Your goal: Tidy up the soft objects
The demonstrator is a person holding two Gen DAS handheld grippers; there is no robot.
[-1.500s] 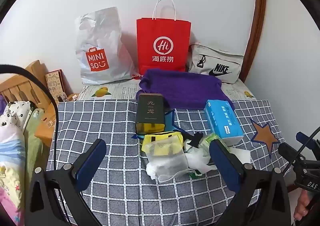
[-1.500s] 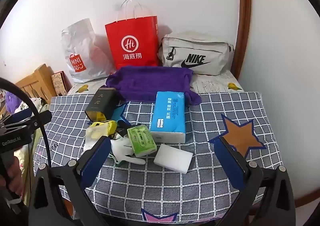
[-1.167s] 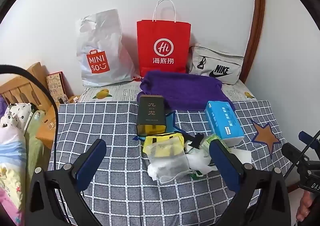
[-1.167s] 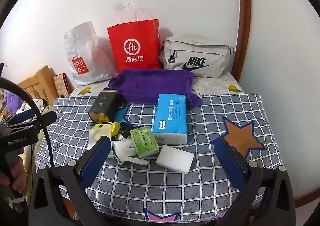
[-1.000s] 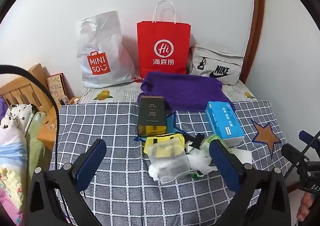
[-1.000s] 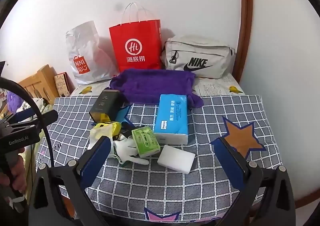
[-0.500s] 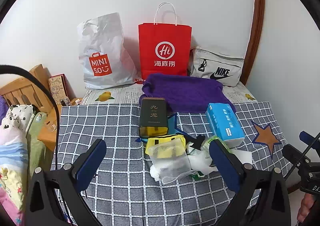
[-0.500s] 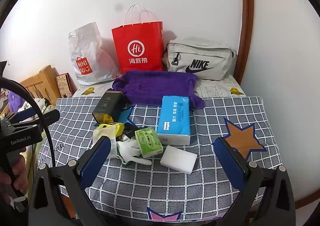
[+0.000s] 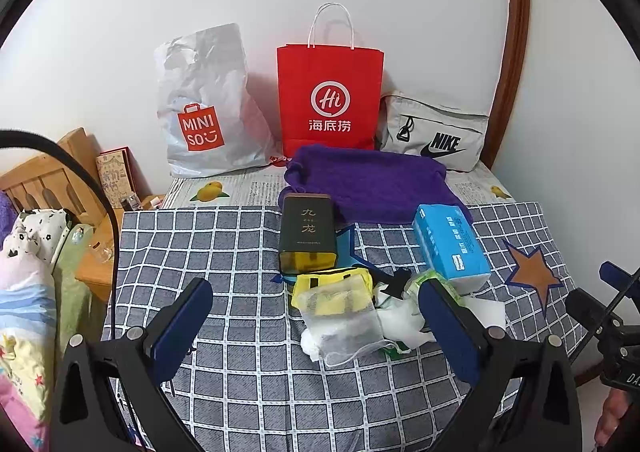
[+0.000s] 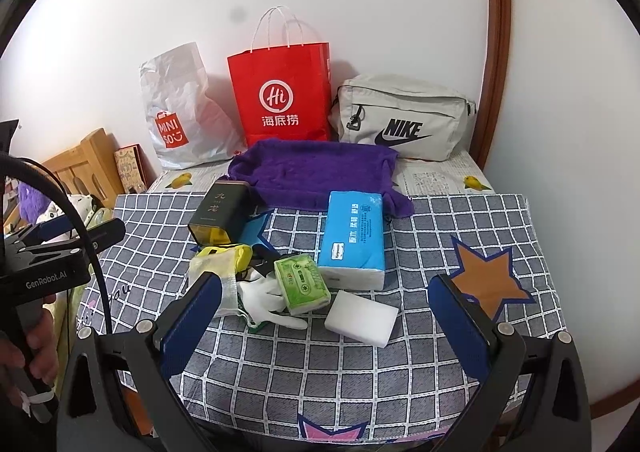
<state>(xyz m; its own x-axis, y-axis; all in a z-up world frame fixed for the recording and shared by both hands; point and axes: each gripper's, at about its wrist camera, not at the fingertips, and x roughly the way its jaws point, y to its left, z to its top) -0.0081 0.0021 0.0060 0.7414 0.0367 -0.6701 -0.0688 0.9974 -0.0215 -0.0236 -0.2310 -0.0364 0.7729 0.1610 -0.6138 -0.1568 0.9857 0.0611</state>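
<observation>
Purple towel, spread flat behind the cluster; blue tissue pack lying flat, its far end on the towel; green tissue packet, white glove, white sponge and mesh pouch close together.

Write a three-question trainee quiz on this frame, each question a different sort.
1. True or false: the left gripper has its jaws shut on the mesh pouch.
2. Which item lies touching the purple towel: A) white sponge, B) blue tissue pack, C) green tissue packet?
3. Fill in: the logo on the grey bag against the wall reads ____.

Key: 1 false, both grippers hang open over the checked cloth; 2 B; 3 NIKE.
</observation>
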